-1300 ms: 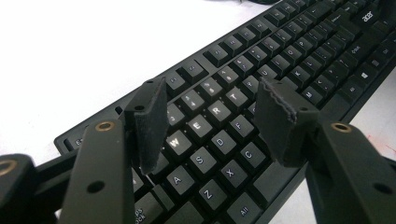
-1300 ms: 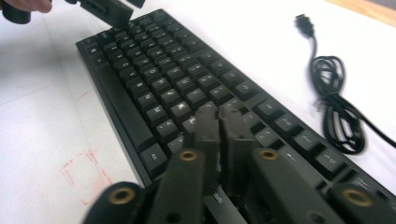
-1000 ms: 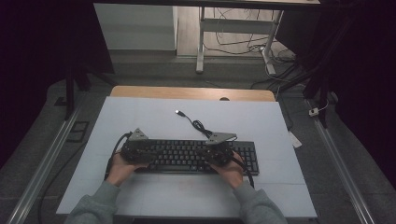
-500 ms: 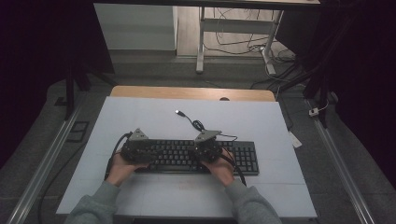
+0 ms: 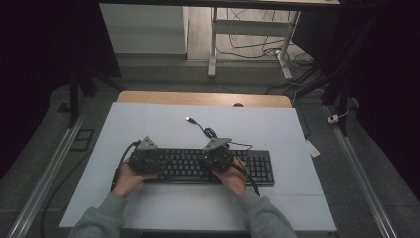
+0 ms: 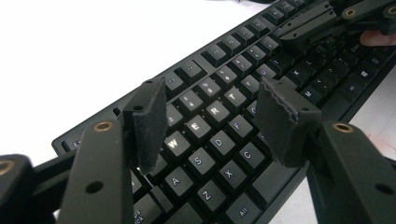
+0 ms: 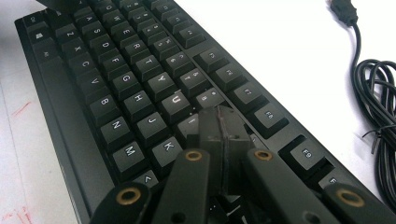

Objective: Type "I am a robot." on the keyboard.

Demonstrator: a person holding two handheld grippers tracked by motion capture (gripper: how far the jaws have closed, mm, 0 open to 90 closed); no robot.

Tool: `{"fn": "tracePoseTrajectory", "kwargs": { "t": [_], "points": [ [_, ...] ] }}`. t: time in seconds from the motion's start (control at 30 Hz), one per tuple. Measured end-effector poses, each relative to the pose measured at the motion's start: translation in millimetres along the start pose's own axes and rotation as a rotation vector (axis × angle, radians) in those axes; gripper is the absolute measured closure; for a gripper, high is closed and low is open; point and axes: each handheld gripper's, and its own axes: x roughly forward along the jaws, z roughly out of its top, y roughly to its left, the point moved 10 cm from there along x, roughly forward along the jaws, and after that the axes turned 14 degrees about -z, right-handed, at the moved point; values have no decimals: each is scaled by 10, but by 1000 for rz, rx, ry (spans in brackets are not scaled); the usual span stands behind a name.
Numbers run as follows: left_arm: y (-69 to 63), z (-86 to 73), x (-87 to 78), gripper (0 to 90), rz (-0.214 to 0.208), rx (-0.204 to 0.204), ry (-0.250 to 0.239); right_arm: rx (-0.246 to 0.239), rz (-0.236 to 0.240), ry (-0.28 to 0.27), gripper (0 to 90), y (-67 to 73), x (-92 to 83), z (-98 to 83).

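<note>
White sheeting covers the desk; a black keyboard lies near its front edge. Left hand-held gripper gapes empty over it, right hand-held gripper pinched closed on the keys.

Coiled cable blocks behind keyboard; table far-left open.
</note>
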Motion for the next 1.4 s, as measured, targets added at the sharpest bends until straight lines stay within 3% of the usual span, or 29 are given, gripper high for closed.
{"fn": "tracePoseTrajectory", "kwargs": {
  "t": [0.23, 0.4, 0.57, 0.8, 1.07, 1.4],
  "points": [
    [0, -1, -4, 429, 3, 0, -1, -1, -6, 11, 897, -2, 0, -22],
    [6, 1, -20, 427, 5, 0, -5, -1, -8, -32, 897, -29, -94, 29],
    [21, 2, -33, 424, 9, 0, -10, 36, -17, -56, 897, -135, -243, -9],
    [19, 0, -29, 420, 11, -2, -8, 72, -39, -54, 890, -321, -448, -227],
    [42, -8, -32, 407, 14, -6, -6, 112, -35, -63, 639, -482, -650, -390],
    [34, -5, -37, 401, 16, -7, -7, 119, -51, -84, 550, -556, -776, -489]
  ]
}}
